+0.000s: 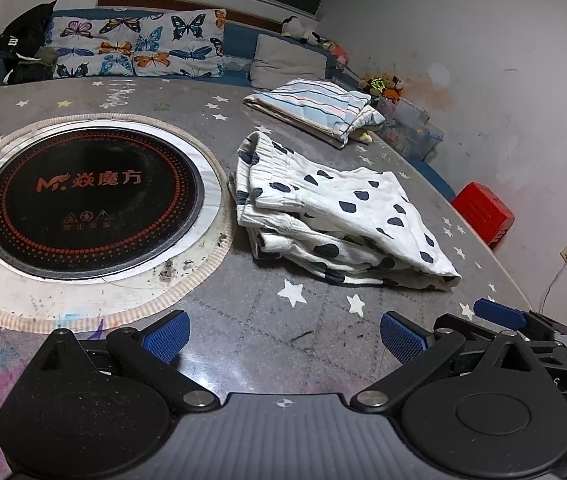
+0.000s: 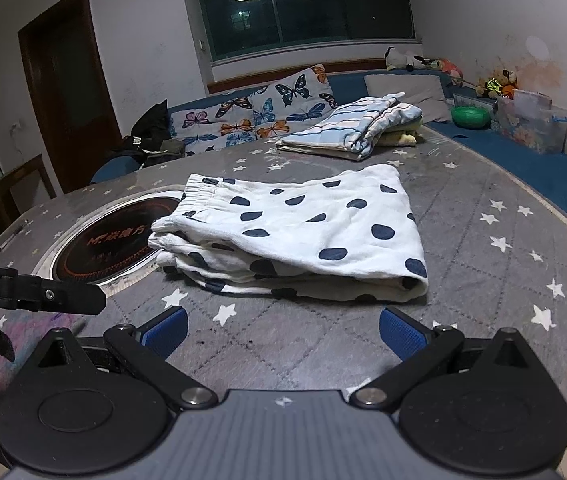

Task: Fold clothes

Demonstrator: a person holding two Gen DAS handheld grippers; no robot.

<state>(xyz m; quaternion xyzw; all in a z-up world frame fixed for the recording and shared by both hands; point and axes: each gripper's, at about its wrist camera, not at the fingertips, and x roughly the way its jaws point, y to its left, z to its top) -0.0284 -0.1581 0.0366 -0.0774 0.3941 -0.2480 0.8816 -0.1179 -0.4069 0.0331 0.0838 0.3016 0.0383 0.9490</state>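
Note:
A white garment with dark blue spots (image 1: 335,220) lies folded on the grey star-patterned table (image 1: 283,320), right of the round cooktop. It also shows in the right wrist view (image 2: 303,236), straight ahead. A striped blue-and-white folded pile (image 1: 315,106) lies further back (image 2: 355,128). My left gripper (image 1: 283,336) is open and empty, a short way in front of the spotted garment. My right gripper (image 2: 283,334) is open and empty, just before the garment's near edge. The right gripper's blue fingertip (image 1: 497,314) shows at the left view's right side.
A black round induction cooktop (image 1: 91,208) is set into the table at left. A blue sofa with a butterfly cushion (image 1: 139,46) runs behind. A red stool (image 1: 483,212) and toy boxes (image 2: 531,120) stand to the right. The left gripper's body (image 2: 35,290) reaches in from the left.

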